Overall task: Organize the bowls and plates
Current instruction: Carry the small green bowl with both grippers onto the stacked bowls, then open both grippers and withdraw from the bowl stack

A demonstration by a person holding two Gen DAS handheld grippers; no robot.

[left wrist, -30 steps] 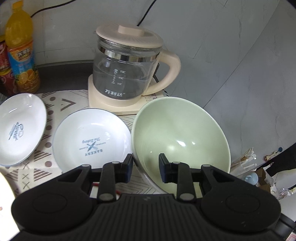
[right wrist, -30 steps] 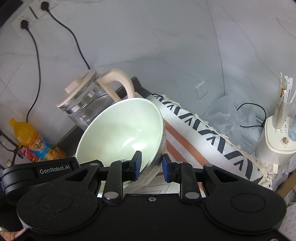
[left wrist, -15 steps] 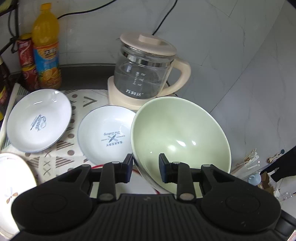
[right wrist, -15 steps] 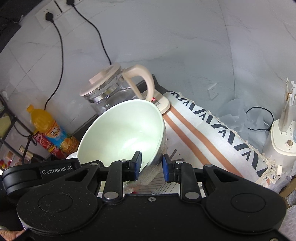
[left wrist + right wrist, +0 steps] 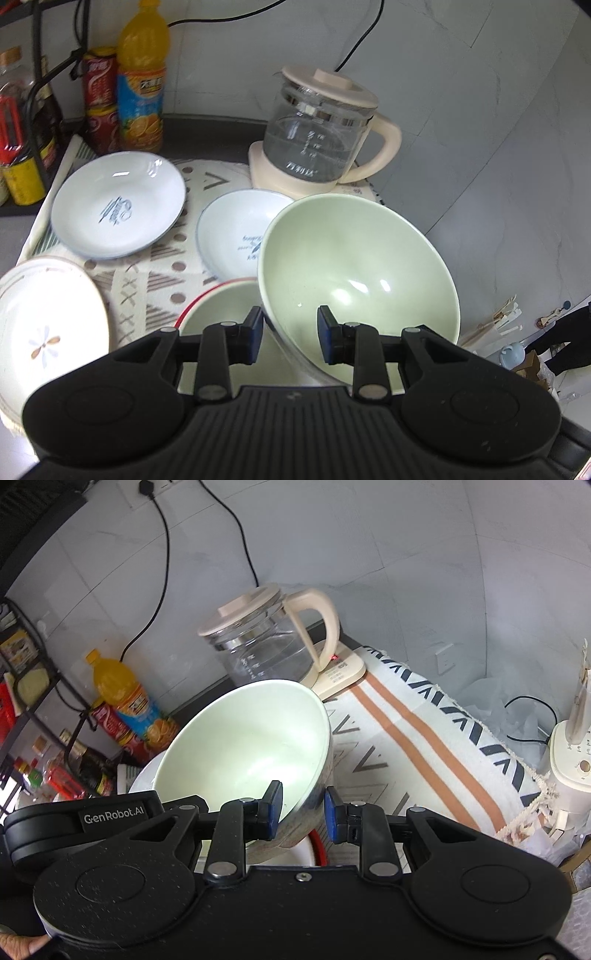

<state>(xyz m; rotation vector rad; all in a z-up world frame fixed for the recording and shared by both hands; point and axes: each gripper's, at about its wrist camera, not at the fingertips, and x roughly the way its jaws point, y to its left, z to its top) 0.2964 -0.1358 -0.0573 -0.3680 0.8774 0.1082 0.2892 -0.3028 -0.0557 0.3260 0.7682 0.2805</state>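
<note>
Both grippers clamp the rim of one deep, glossy pale-green ceramic bowl (image 5: 354,266), tilted and lifted: the left gripper (image 5: 290,332) at its near-left edge, the right gripper (image 5: 303,808) at its near-right edge. Under it sits a red-rimmed bowl (image 5: 218,314); beyond the left gripper lie two shallow white printed plates (image 5: 118,210) on patterned cloth (image 5: 155,273).

Big pale-green bowl (image 5: 354,266) tilted, raised over red-rimmed bowl (image 5: 221,306). Two white plates (image 5: 118,206) + flowered plate (image 5: 44,325) flat on cloth.
</note>
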